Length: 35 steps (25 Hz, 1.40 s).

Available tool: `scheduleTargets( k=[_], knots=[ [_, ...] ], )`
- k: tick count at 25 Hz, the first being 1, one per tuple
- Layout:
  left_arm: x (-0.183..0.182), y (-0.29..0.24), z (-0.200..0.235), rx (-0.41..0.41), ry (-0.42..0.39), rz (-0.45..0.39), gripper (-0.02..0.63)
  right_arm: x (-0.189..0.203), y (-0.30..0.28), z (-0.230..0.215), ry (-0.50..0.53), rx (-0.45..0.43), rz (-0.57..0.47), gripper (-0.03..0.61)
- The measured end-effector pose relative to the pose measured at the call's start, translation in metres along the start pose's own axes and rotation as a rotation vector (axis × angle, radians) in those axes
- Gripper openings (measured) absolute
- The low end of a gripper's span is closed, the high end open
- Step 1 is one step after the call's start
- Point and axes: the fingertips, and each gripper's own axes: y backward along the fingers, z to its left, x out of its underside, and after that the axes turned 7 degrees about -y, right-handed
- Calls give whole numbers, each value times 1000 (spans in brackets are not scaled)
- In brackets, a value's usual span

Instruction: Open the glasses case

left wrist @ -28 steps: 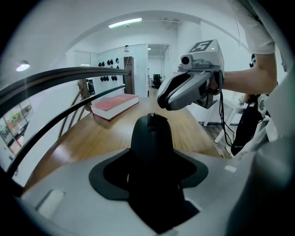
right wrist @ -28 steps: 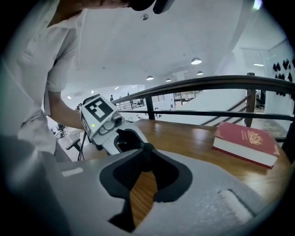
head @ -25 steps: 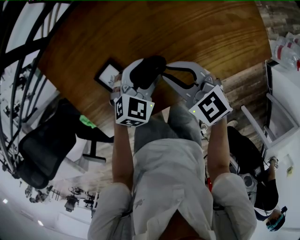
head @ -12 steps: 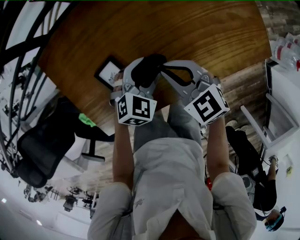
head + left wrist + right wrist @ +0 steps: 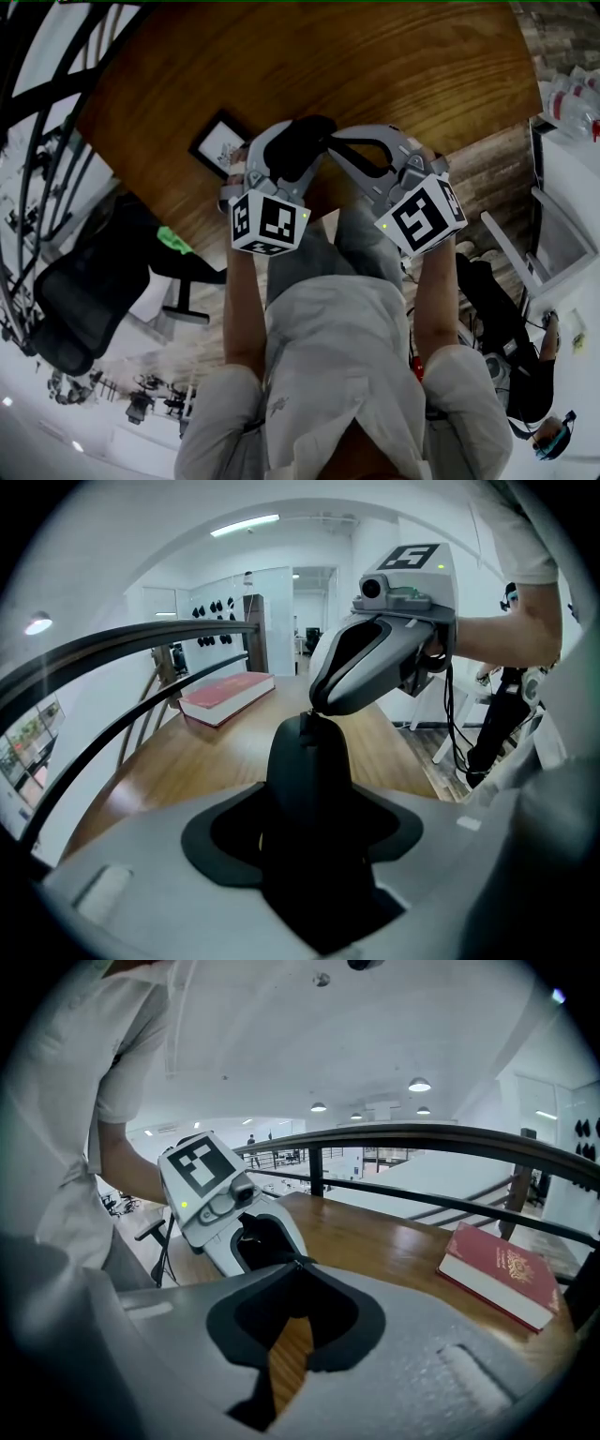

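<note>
Left tongs: jaws wide, clamped across the body of the dark, rounded hard-shell glasses case. The case stands end-up in them, held off the wooden tabletop close to its near edge, in front of the person's chest.

Right tongs: jaws have just been closing and are now down to a narrow pinch. The tips meet at the case's top end on a small dark tab. It looks like the zip pull; too small to be sure.

Step, as I read it: case secured, pull just grabbed, opening not yet started. No gap shows along the shell.

Next move calls for:
- left keeps the case steady, no rotation
- right draws the tab along the seam, following the curve of the shell
- keep the pinch tight; the tab is small and could slip out

Risk: pulling away from the seam instead of along it drags the case out of the left grip.

Around: red hardback book lies flat on the tabletop, well apart from the case. Black metal railing runs behind the tabletop.
</note>
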Motion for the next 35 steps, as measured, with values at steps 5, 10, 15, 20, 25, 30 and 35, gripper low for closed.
scheduleTargets(
  k=[5,10,15,20,25,30,35],
  knots=[
    [1,9,6,-9,39,-37,276,15,12,-21,22,78,48,2],
    [0,19,12,-23,28,-56,278,13,23,-23,-27,43,56,5],
    [-4,17,10,-43,-13,-42,278,-10,9,0,-131,-40,-75,89],
    [-3,16,14,-81,-40,-11,278,-23,-6,0,-181,33,-118,104],
    [0,17,19,-104,-53,13,276,-27,-9,-7,-194,92,-129,140],
    [-1,17,22,-117,-48,8,276,-35,-6,-12,-225,108,-196,149],
    [1,16,21,-122,-57,20,276,-30,-11,-11,-229,103,-170,147]
  ],
)
